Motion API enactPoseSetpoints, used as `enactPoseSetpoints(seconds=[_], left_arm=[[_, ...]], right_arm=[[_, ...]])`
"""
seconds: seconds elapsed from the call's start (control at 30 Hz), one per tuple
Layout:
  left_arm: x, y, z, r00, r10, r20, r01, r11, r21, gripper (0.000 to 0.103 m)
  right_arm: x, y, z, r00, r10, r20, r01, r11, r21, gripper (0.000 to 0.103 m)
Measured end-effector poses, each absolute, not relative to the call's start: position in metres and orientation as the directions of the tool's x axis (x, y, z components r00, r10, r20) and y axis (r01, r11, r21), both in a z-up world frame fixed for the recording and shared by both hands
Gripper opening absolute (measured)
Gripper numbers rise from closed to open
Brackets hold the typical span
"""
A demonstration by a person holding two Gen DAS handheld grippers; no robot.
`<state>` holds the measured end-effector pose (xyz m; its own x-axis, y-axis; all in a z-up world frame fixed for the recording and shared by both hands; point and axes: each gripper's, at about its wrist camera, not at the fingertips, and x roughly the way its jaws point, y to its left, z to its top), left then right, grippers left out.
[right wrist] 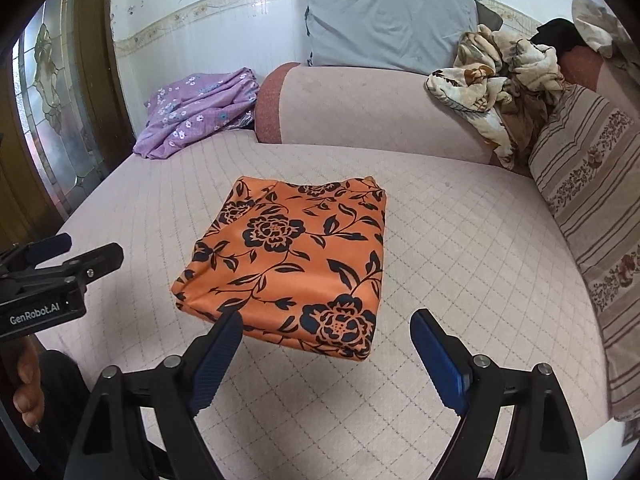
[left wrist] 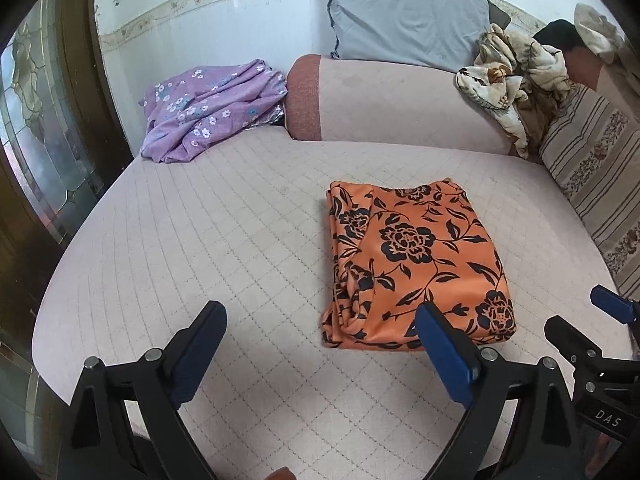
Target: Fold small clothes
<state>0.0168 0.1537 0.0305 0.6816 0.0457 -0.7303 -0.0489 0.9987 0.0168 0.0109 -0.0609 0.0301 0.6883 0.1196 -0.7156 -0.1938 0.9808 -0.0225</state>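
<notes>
We hold the left claw and right claw wide apart and empty, near the folded orange floral garment on the bed.

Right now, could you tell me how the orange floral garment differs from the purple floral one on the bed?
The orange garment is folded into a flat, neat rectangle; the purple garment lies crumpled in a loose heap. The orange one sits mid-mattress near both open grippers; the purple one is at the far corner by the wall. Orange carries large dark blooms, purple small pale flowers. Both rest on the quilted mattress, ungripped.
</notes>
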Motion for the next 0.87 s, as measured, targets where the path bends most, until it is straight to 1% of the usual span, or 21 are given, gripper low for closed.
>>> enactPoseSetpoints(seconds=[0.13, 0.23, 0.47, 0.87], left_arm=[[0.023, 0.151, 0.027, 0.676, 0.035, -0.736, -0.046, 0.999, 0.005, 0.095], [0.027, 0.148, 0.024, 0.672, 0.058, -0.738, -0.049, 0.998, 0.034, 0.095], [0.033, 0.144, 0.02, 0.664, 0.04, -0.747, -0.032, 0.999, 0.025, 0.095], [0.047, 0.137, 0.023, 0.676, 0.024, -0.736, -0.006, 1.0, 0.028, 0.095]], right_arm=[[0.015, -0.063, 0.029, 0.688, 0.107, -0.718, -0.183, 0.983, -0.03, 0.088], [0.018, -0.065, 0.028, 0.686, 0.099, -0.721, -0.178, 0.983, -0.034, 0.088], [0.024, -0.064, 0.027, 0.682, 0.093, -0.725, -0.18, 0.983, -0.043, 0.088], [0.036, -0.062, 0.027, 0.68, 0.092, -0.727, -0.186, 0.981, -0.05, 0.088]])
